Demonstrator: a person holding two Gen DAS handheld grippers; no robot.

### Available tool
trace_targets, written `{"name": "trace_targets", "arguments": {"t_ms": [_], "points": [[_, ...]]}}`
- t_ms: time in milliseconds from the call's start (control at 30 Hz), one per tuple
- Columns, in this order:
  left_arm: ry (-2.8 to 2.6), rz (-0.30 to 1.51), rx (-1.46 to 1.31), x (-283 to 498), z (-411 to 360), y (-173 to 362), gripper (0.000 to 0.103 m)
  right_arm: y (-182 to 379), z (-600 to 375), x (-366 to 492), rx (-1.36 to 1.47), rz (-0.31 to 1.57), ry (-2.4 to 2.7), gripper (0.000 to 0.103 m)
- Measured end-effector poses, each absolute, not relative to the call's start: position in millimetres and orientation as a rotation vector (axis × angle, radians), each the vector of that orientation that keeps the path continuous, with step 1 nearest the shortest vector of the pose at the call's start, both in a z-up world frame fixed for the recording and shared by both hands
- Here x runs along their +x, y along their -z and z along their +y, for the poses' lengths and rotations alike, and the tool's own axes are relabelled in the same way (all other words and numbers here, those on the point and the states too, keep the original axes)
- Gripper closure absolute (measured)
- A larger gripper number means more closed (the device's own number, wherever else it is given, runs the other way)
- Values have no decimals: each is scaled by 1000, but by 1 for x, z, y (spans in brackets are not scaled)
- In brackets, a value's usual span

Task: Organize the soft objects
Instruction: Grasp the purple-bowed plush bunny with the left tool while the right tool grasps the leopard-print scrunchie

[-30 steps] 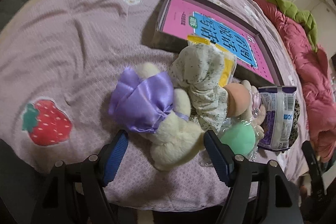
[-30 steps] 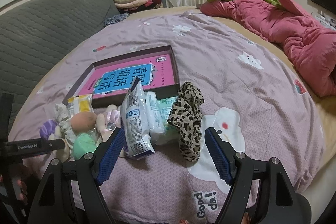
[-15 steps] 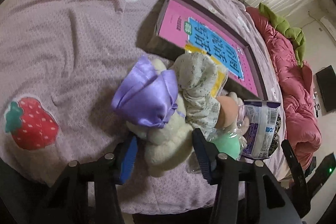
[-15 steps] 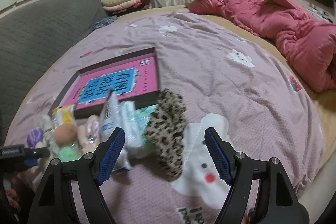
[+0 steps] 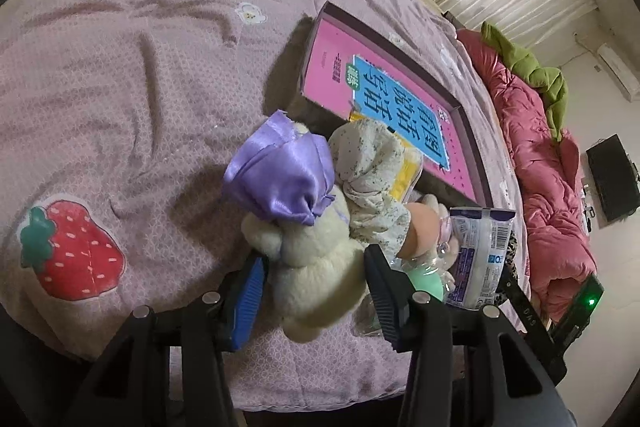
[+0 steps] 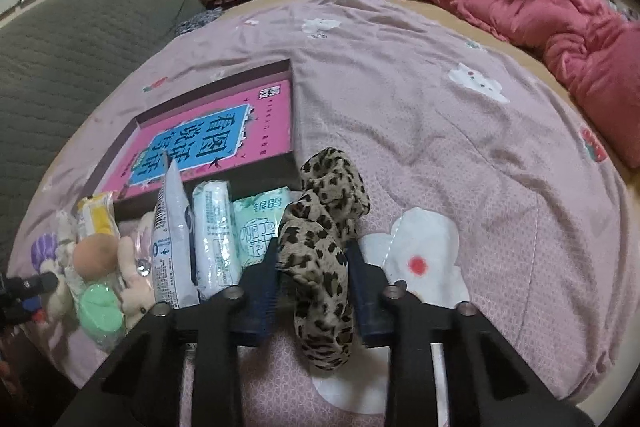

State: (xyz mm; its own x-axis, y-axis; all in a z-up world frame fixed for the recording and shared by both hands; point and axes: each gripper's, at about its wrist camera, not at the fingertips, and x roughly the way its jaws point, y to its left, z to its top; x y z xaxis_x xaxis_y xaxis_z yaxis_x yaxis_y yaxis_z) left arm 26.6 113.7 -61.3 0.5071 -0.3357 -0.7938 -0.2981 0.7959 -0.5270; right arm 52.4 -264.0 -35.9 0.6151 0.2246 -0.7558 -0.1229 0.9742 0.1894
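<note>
Your right gripper (image 6: 314,269) is closing its jaws on the leopard-print scarf (image 6: 324,227), and the pads already pinch the bunched cloth about halfway along its length. Expect it to weigh almost nothing and to have no stiffness at all: both loose ends will droop and trail when you lift. The weave looks thin and slick, so a pinch on a single layer could slide off; the thick gathered fold you have now is the better hold.

Your left gripper (image 5: 312,287) is also closing, and the cream plush toy (image 5: 316,267) sits between its jaws with both pads against the fleece. The toy will squash rather than resist, so take it by the full body, not by the purple satin bow (image 5: 284,175), which looks slippery and likely to pull loose.

Take the pink box (image 6: 208,143) as your landmark. The scarf lies just off its near right corner on the quilt (image 6: 460,131). The plush lies off its near left corner, pressed against a speckled cloth bundle (image 5: 368,163). Between the two, along the box's near edge, stand the tissue packs (image 6: 212,231) and small foam pieces, close enough to be dragged along.
</note>
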Motion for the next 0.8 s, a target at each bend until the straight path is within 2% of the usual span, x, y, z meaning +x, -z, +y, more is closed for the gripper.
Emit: {"name": "trace_targets", "arguments": {"t_ms": [333,800], "points": [[25,1080,-718,22,121,65,54,27,-258,43,87,860,-231,80],[-18,1118,-774,38,135,72,50,22,-253,38,62,855,-251,81]]}}
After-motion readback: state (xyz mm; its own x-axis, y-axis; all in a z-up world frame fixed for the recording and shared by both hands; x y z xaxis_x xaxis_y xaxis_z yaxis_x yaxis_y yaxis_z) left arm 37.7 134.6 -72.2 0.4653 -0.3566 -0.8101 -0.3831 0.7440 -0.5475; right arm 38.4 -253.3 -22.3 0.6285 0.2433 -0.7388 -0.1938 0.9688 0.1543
